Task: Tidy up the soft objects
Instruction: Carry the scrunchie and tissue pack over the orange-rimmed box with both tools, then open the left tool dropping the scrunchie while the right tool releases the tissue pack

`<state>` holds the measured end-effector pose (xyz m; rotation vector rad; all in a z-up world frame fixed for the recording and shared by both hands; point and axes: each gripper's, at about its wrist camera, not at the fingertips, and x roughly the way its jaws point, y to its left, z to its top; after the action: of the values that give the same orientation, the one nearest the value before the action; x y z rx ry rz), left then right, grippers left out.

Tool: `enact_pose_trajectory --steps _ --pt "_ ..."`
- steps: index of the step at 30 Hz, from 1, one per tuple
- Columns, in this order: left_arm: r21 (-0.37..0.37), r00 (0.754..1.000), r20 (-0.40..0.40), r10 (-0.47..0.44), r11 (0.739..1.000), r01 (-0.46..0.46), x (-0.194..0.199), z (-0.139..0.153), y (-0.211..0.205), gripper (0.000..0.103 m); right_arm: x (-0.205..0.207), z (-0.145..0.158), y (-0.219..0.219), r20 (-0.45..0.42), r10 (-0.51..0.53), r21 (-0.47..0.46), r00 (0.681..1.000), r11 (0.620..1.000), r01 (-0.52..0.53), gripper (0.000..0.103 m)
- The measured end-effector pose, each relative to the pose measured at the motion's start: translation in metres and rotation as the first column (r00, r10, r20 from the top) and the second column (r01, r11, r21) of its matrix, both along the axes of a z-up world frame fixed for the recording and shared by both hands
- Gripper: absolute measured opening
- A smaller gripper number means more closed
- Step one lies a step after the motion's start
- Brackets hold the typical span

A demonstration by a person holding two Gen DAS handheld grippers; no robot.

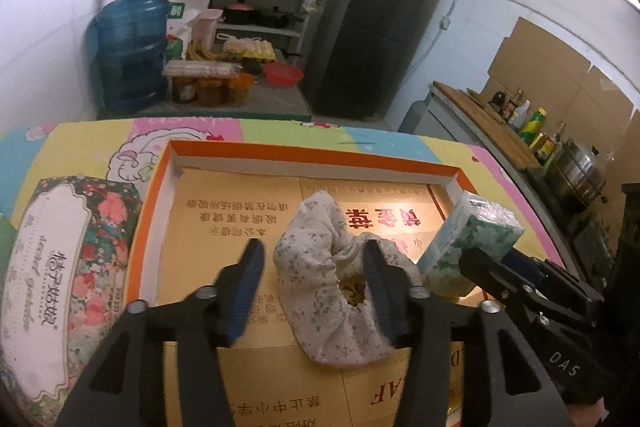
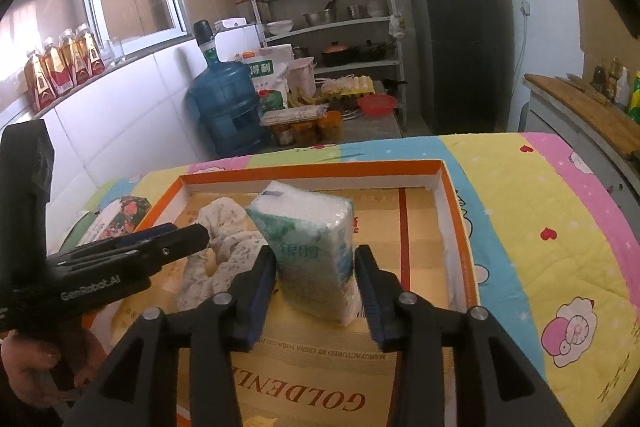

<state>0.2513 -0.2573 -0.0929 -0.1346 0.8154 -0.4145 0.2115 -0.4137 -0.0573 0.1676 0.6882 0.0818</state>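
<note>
1. Left gripper [image 1: 312,285]: its jaws stand apart. The left finger hangs over the bare tray floor; the right finger sits at the hollow of the floral cloth [image 1: 320,267], touching or just above it. No clamp on the cloth is visible.
2. Right gripper [image 2: 316,287]: its jaws stand either side of the tissue pack [image 2: 312,247], the pack's lower part between them. The left finger [image 2: 262,283] lies against the pack's side. The right finger lies at or just beside the other side, so whether the pack is gripped cannot be told.
3. Tissue pack: a white and green plastic-wrapped block, upright and tilted slightly, with its lower end on or just above the cardboard floor of the tray [image 2: 456,211].
4. Floral cloth: a crumpled white fabric with small flower print, lying in the tray just to the left of the tissue pack.
5. Tray: a shallow orange-rimmed box with white inner walls and a printed cardboard floor. It sits on the table, on a patchwork cover [image 2: 560,227] of yellow, pink and blue.
6. Floral tissue box [image 1: 68,267]: outside the tray, just beside its left rim, on the cover.
7. Background: a blue water jug [image 2: 226,107], a shelf rack [image 2: 328,11] with cookware, and a dark refrigerator [image 2: 456,39] stand beyond the table.
</note>
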Motion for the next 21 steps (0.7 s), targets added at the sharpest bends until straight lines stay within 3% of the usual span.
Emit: enact_pose_trajectory --steps 2,21 --pt "0.001 1.000 0.012 0.007 1.000 -0.007 -0.002 0.002 0.002 0.058 -0.001 0.001 -0.001 0.007 -0.001 -0.001 1.000 1.000 0.001 0.065" --pt "0.018 0.987 0.161 -0.011 1.000 0.008 -0.055 0.056 0.016 0.059 -0.028 0.030 0.005 0.110 -0.030 -0.006 0.994 1.000 0.031 0.066"
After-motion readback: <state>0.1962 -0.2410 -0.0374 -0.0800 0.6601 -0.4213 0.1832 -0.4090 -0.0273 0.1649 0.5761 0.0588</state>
